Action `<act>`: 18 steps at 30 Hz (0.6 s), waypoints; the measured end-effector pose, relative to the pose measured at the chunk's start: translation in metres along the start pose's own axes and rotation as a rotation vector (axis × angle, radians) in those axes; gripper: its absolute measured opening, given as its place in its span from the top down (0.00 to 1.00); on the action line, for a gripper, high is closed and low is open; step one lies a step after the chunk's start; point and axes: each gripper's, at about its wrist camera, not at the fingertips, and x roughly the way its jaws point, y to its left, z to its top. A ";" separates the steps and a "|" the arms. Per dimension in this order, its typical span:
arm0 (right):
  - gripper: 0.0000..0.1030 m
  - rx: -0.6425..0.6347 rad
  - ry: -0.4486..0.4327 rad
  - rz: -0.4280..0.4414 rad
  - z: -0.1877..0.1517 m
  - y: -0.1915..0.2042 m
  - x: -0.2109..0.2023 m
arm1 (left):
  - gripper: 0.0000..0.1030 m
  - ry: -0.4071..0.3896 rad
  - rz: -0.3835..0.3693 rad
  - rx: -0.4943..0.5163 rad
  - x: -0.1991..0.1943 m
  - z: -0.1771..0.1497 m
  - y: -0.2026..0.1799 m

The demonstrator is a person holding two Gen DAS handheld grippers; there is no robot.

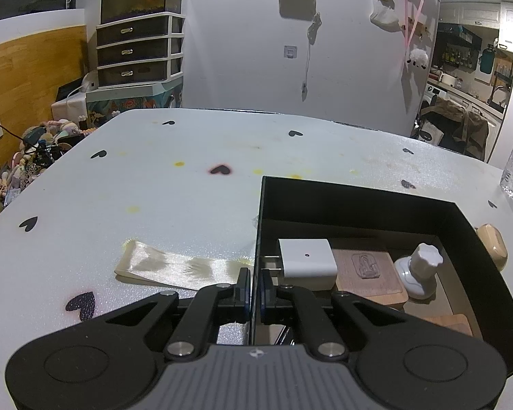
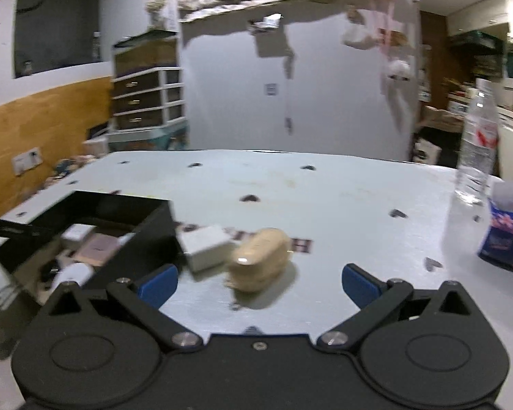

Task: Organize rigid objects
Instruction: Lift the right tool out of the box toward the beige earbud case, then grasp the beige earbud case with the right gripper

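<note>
A black open box (image 1: 359, 194) sits on the white table; it also shows in the right wrist view (image 2: 119, 205). Inside lie a white charger plug (image 1: 307, 261), a wooden coaster (image 1: 369, 273) and a white knob-shaped piece (image 1: 419, 270). My left gripper (image 1: 255, 290) is shut on the box's left wall. A beige oval case (image 2: 260, 261) lies on the table just right of the box, also seen in the left wrist view (image 1: 492, 246). A small white box (image 2: 207, 246) lies beside it. My right gripper (image 2: 256, 283) is open, just short of the beige case.
A cream ribbon (image 1: 181, 264) lies left of the box. A clear water bottle (image 2: 477, 150) stands at the table's right edge, a blue tissue pack (image 2: 506, 235) near it. Black heart stickers dot the table (image 1: 154, 188).
</note>
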 end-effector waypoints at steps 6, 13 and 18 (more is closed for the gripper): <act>0.00 -0.014 0.028 -0.037 0.003 -0.003 0.030 | 0.96 -0.001 -0.002 -0.002 -0.001 0.000 0.000; 0.07 0.086 0.075 0.017 0.012 -0.005 0.061 | 0.96 -0.002 -0.003 -0.004 -0.001 0.001 0.000; 0.18 0.195 0.126 0.004 0.015 -0.008 0.079 | 0.96 -0.003 -0.004 -0.005 -0.001 0.001 0.000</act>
